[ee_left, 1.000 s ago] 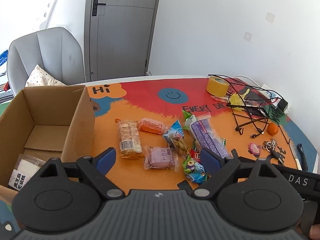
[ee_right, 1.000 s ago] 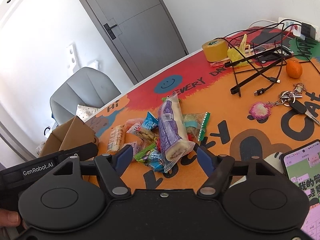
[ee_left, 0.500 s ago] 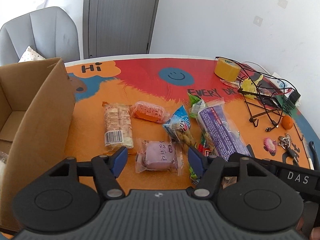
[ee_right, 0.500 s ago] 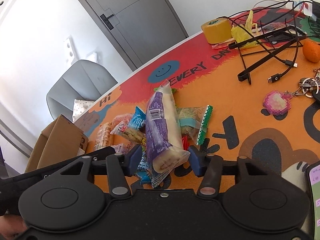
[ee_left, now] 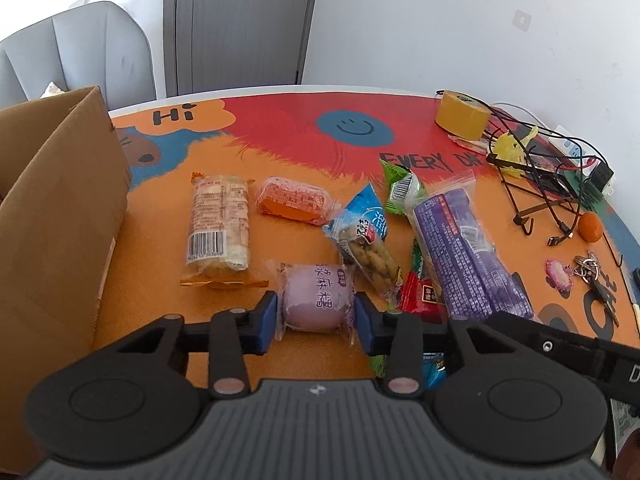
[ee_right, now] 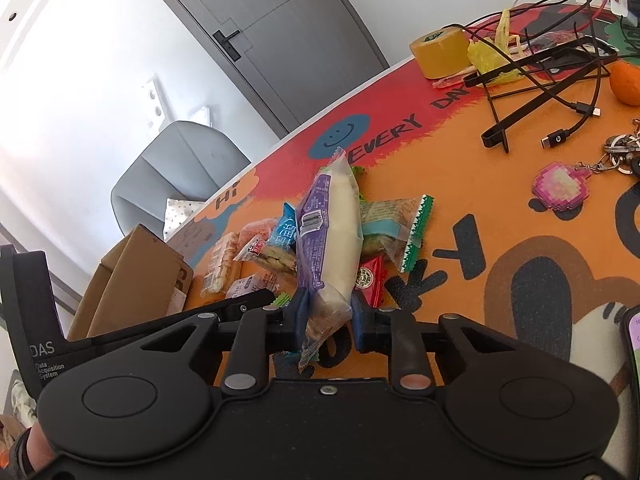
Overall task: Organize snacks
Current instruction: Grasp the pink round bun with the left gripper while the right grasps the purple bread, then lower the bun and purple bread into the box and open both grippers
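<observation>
At the left edge of the left wrist view stands the open brown cardboard box [ee_left: 60, 216], where the snacks are presumably meant to go. Right of it, low in the centre of the frame, the left gripper [ee_left: 316, 316] has just been closing and its blue pads now sit against both sides of the round lilac cake in a clear plastic wrapper [ee_left: 318, 296], which lies on the orange printed table mat [ee_left: 152, 280]. That cake looks soft and light; a hold across its plump middle, as here, should serve better than the slick crimped ends, though hard pressure could squash it. Further right, in the lower centre of the right wrist view, the right gripper [ee_right: 328, 320] has also just been closing and pinches the lower end of the long purple-and-clear bread packet [ee_right: 328, 236]. That packet is pliant, crinkly film, so I expect it to droop and perhaps slip when lifted by one end.
</observation>
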Motion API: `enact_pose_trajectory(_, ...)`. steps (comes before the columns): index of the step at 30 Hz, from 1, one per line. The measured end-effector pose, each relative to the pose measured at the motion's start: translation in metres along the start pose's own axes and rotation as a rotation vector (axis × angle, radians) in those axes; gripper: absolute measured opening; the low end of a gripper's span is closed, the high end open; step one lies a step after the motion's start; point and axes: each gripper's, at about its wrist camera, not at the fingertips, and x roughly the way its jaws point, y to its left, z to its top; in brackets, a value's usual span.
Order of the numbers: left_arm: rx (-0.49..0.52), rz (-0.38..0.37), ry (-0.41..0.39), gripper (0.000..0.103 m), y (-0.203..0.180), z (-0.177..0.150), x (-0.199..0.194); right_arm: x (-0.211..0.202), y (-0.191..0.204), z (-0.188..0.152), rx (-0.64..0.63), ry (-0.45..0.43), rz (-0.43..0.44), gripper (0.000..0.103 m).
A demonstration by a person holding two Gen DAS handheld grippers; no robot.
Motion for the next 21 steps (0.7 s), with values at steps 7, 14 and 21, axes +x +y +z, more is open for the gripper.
enact_pose_trajectory(7,-0.001,-0.015,-0.030,0.036,0.002,-0.004,-0.028,-0.014,0.012,-0.001,-0.014,-0.039,0.023,0.016)
enact_pose_trajectory(14,-0.007,-0.023,-0.091,0.036,0.008,-0.002,-0.064,-0.032,0.026,-0.003,-0.031,-0.094,0.036,0.015)
enact_pose_trajectory(21,-0.022,-0.012,-0.163,0.036,0.022,0.002,-0.101,-0.044,0.051,0.000,-0.078,-0.134,0.064,0.015)
